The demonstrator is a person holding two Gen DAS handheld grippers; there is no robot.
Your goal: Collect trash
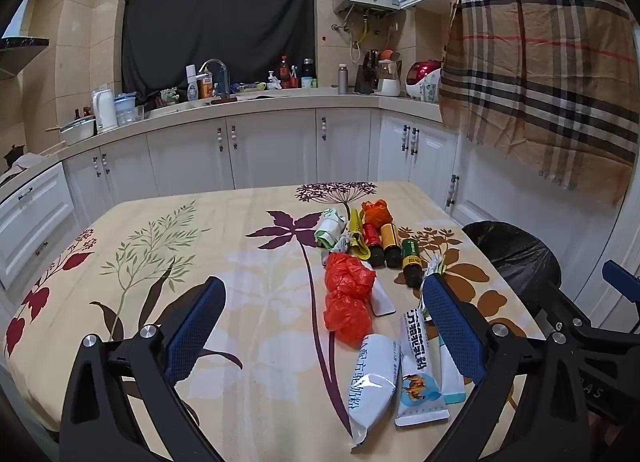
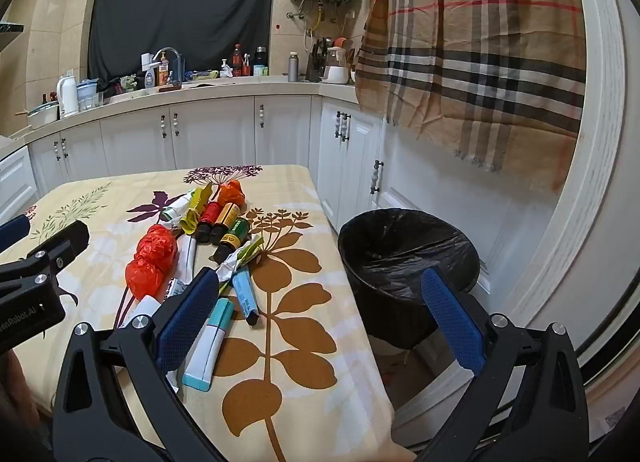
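Two grippers, your left gripper (image 1: 324, 310) and right gripper (image 2: 320, 294), hover wide open and empty above the table (image 1: 160, 262), where trash (image 1: 348, 302) lies scattered beside the black-lined bin (image 2: 408, 258).

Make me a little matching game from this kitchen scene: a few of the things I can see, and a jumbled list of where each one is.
Things:
1. black-lined bin
2. checked cloth
3. crumpled red bag
4. white kettle

Places:
A. on the counter at the left
B. on the floral tablecloth
C. on the floor beside the table
D. hanging over the cupboards

Pairs: 1-C, 2-D, 3-B, 4-A
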